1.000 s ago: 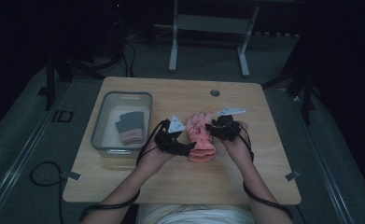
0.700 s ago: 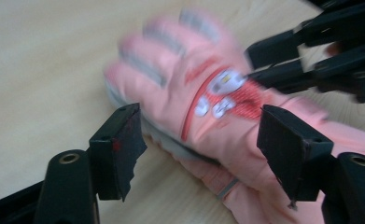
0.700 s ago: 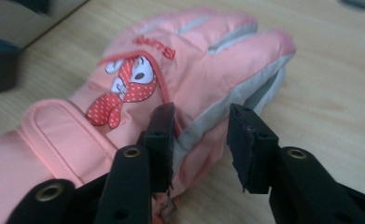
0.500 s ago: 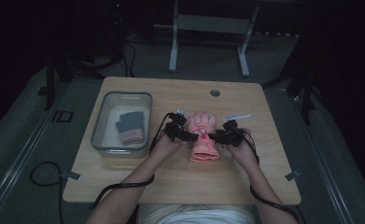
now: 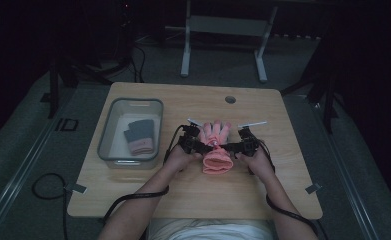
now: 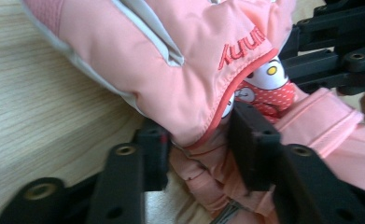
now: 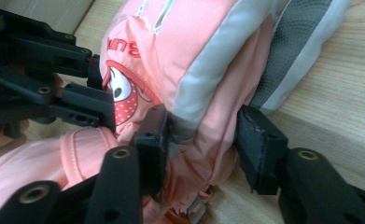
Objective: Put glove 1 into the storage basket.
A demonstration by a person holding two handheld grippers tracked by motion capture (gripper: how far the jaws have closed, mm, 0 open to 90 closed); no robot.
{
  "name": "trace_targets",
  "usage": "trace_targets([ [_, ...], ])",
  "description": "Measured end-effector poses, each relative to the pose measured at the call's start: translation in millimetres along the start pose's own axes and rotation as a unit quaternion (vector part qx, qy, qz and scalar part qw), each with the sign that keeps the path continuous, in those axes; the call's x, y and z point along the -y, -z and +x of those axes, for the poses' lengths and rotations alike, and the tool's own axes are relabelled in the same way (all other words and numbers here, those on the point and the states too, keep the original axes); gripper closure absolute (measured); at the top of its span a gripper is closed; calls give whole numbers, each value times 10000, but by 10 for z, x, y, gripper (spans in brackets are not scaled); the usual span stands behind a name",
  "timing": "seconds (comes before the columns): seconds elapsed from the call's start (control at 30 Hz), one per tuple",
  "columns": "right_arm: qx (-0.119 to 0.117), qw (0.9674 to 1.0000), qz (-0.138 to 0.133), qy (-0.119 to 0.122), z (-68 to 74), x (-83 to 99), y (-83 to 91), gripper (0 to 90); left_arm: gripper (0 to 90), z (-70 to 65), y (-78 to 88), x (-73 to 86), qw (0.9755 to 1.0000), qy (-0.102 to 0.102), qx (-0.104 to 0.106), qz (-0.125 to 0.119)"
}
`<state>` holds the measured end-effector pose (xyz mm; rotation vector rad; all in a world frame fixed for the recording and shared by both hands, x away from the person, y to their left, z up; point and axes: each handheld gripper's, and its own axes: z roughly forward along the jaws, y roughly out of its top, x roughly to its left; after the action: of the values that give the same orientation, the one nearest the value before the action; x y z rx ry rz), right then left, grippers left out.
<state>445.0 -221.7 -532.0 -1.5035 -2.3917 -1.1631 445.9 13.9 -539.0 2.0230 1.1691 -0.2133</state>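
1. Pink padded ski glove lies in the middle of the wooden table, fingers pointing away from the person, cuff toward them. A clear plastic bin stands well to its left with a grey-and-pink folded item inside.
2. Left gripper comes in from the glove's left flank at wrist level. In the left gripper view its jaws have just been closing and now straddle the edge of the glove near the red piping, with fabric bunched between the pads; they look clamped on it.
3. Right gripper mirrors it from the other flank. In the right gripper view its jaws bracket the grey-trimmed side of the glove; the left pad presses the fabric and the right one sits against it, so I judge this a grip too, though a looser one.
4. The step in hand looks like securing both sides of the glove, probably ahead of lifting it toward the bin.
5. The next move calls for both grips to hold as the hands rise together, so that the slick shell does not slip out.
6. Both forearms reach forward from the near edge, wrists low, grippers level and pointed inward at each other.
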Motion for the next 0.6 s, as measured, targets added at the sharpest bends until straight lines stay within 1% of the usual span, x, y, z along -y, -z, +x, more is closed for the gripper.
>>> trace_targets([
  [0.03, 74, 9999, -57, 120, 39, 8, -2, 650, 702, -9, 0, -7, 10000, -37, -8, -5],
  [0.07, 141, 9997, -85, 174, 58, 10, -2, 671, 723, -27, 0, -10, 9999, -94, -60, -19],
  [0.1, 269, 9992, -148, 270, 99, 15, 0, 692, 744, -47, 5, -11, 9998, -173, -135, -20],
  [0.13, 404, 9983, -204, 377, 139, 25, -1, 708, 758, -47, 5, -11, 9998, -173, -135, -20],
  [0.17, 515, 9972, -272, 466, 179, 36, 6, 721, 767, -68, 25, -15, 9996, -223, -168, -39],
  [0.2, 566, 9965, -327, 522, 197, 42, 13, 730, 773, -74, 39, -18, 9996, -230, -152, -58],
  [0.23, 614, 9958, -389, 564, 217, 51, 21, 740, 777, -83, 51, -19, 9994, -309, -143, -66],
  [0.3, 689, 9946, -461, 623, 259, 57, 60, 751, 777, -84, 88, -25, 9996, -273, -42, -114],
  [0.33, 716, 9940, -503, 662, 282, 56, 80, 756, 777, -97, 107, -29, 9994, -333, -39, -128],
  [0.37, 756, 9932, -524, 715, 309, 52, 99, 757, 780, -106, 136, -37, 9992, -352, -25, -176],
  [0.4, 756, 9932, -524, 715, 309, 52, 99, 757, 780, -106, 136, -37, 9992, -352, -25, -176],
  [0.43, 780, 9924, -598, 746, 335, 47, 124, 757, 780, -106, 136, -37, 9992, -352, -25, -176],
  [0.47, 812, 9909, -692, 824, 390, 15, 175, 760, 781, -158, 251, -89, 9985, -446, -65, -296],
  [0.53, 831, 9897, -760, 882, 445, -25, 217, 760, 784, -193, 332, -123, 9981, -507, -83, -325],
  [0.57, 818, 9894, -810, 886, 468, -46, 238, 761, 784, -193, 332, -123, 9981, -507, -83, -325],
  [0.6, 818, 9894, -810, 886, 468, -46, 238, 761, 784, -203, 378, -140, 9980, -527, -68, -339],
])
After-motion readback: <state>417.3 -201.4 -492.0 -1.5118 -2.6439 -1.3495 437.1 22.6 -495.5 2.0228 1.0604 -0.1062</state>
